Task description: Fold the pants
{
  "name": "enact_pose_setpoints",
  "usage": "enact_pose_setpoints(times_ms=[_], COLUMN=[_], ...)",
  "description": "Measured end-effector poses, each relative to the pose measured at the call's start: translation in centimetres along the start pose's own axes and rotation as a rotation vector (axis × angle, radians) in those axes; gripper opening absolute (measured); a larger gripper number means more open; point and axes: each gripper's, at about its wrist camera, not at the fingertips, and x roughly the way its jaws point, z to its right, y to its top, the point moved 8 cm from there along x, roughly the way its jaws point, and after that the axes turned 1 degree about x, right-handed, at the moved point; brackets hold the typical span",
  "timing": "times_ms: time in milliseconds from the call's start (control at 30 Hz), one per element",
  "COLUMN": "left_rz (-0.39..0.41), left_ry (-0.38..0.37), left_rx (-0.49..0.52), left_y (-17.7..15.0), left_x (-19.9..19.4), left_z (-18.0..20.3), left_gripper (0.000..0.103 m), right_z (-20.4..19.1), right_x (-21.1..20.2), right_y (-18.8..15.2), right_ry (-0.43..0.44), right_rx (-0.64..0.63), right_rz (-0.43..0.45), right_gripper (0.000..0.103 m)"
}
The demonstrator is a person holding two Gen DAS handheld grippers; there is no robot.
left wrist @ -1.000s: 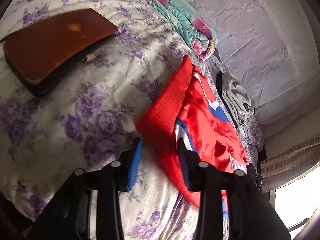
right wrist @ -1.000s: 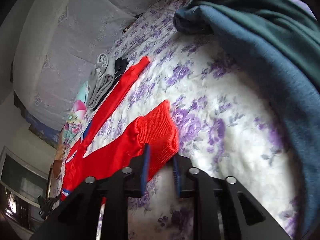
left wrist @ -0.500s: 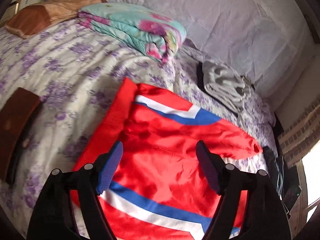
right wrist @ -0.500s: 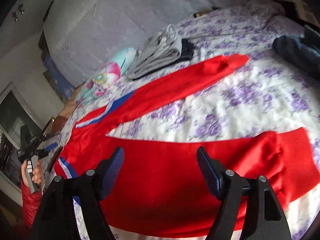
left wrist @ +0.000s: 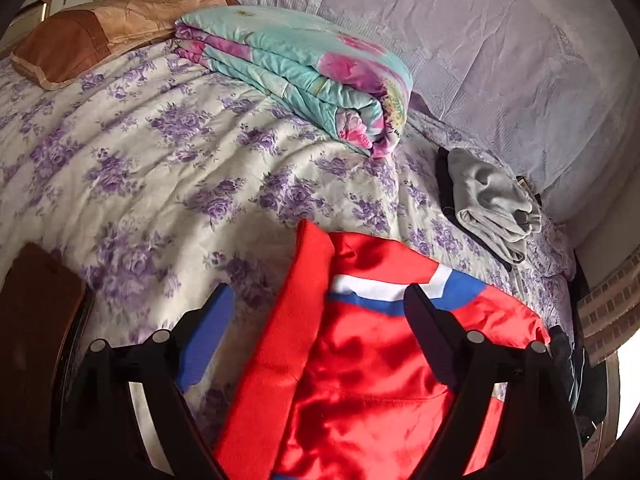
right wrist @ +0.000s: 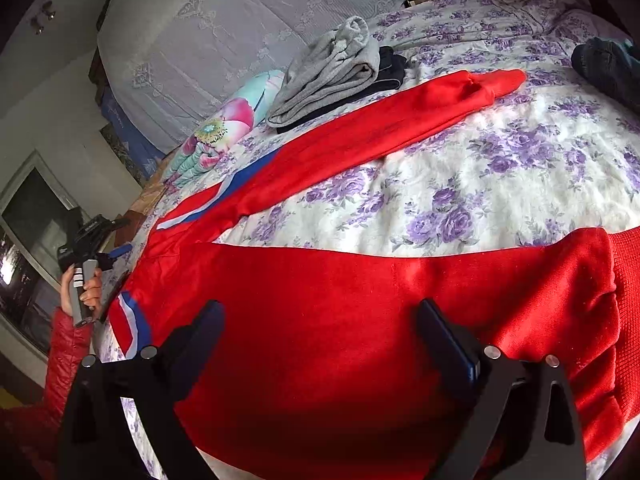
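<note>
Red pants [right wrist: 360, 280] with white and blue stripes lie spread on the flowered bed, legs apart in a V. My right gripper [right wrist: 320, 312] is open and empty, hovering over the near leg, whose ribbed cuff [right wrist: 624, 280] lies to the right. My left gripper [left wrist: 320, 300] is open and empty above the waist end of the pants [left wrist: 360, 360], its fingers either side of the red waistband [left wrist: 288, 340]. The left gripper also shows in the right wrist view [right wrist: 116, 254], held in a hand at the far left.
A folded turquoise floral quilt [left wrist: 304, 68] and a brown pillow [left wrist: 100, 28] lie at the head end. Folded grey and black clothes [left wrist: 488, 200] sit by the wall. A brown flat object [left wrist: 36, 320] lies left. Dark blue clothing [right wrist: 608, 68] lies at far right.
Both grippers opened and pulled back from the pants. The right gripper let go of the ribbed cuff. Both views now look across the spread pants from higher up.
</note>
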Motion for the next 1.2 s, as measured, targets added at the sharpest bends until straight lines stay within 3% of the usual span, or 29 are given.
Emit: enact_pose_setpoints(times_ms=[133, 200, 267, 300, 333, 467, 600, 767, 867, 933, 1000, 1100, 1200], left_rz=[-0.065, -0.104, -0.140, -0.140, -0.130, -0.084, -0.066, -0.053, -0.069, -0.081, -0.091, -0.108, -0.111], left_ry=[0.003, -0.042, -0.129, -0.162, -0.171, -0.247, -0.240, -0.247, -0.260, -0.267, -0.269, -0.275, -0.279], left_rx=[0.026, 0.020, -0.002, -0.010, -0.005, 0.005, 0.040, 0.046, 0.013, -0.003, -0.014, -0.031, -0.031], left_y=[1.1, 1.3, 1.0, 0.9, 0.8, 1.3, 1.5, 1.8, 1.6, 1.6, 1.6, 1.6, 1.6], left_x=[4.3, 6.2, 7.6, 8.1, 8.3, 7.4, 7.1, 7.0, 7.4, 7.7, 8.0, 8.5, 8.5], left_z=[-0.3, -0.1, 0.3, 0.4, 0.3, 0.2, 0.7, 1.0, 0.4, 0.1, -0.1, -0.3, -0.3], left_gripper=[0.083, 0.081, 0.058, 0.052, 0.042, 0.023, 0.022, 0.022, 0.022, 0.022, 0.022, 0.023, 0.023], right_z=[0.1, -0.1, -0.1, 0.0, 0.0, 0.0, -0.8, -6.3, -7.8, -7.3, -7.1, -8.4, -9.9], right_x=[-0.1, 0.1, 0.3, 0.4, 0.5, 0.7, 1.0, 1.2, 4.4, 8.0, 11.8, 16.6, 20.7], right_y=[0.1, 0.0, 0.0, 0.0, 0.0, 0.2, 0.7, 7.1, 11.2, 13.8, 15.6, 17.0, 17.4], right_ry=[0.021, 0.018, 0.013, 0.012, 0.011, 0.011, -0.045, -0.139, -0.149, -0.217, -0.230, -0.156, -0.115], right_rx=[0.016, 0.010, 0.008, 0.008, 0.007, 0.007, -0.033, -0.441, -0.645, -0.712, -0.724, -0.753, -0.836], right_rz=[0.004, -0.002, -0.010, -0.013, -0.015, -0.021, -0.057, 0.060, 0.102, 0.045, -0.070, -0.167, -0.238], right_gripper=[0.099, 0.099, 0.099, 0.099, 0.099, 0.099, 0.099, 0.099, 0.099, 0.099, 0.099, 0.099, 0.088])
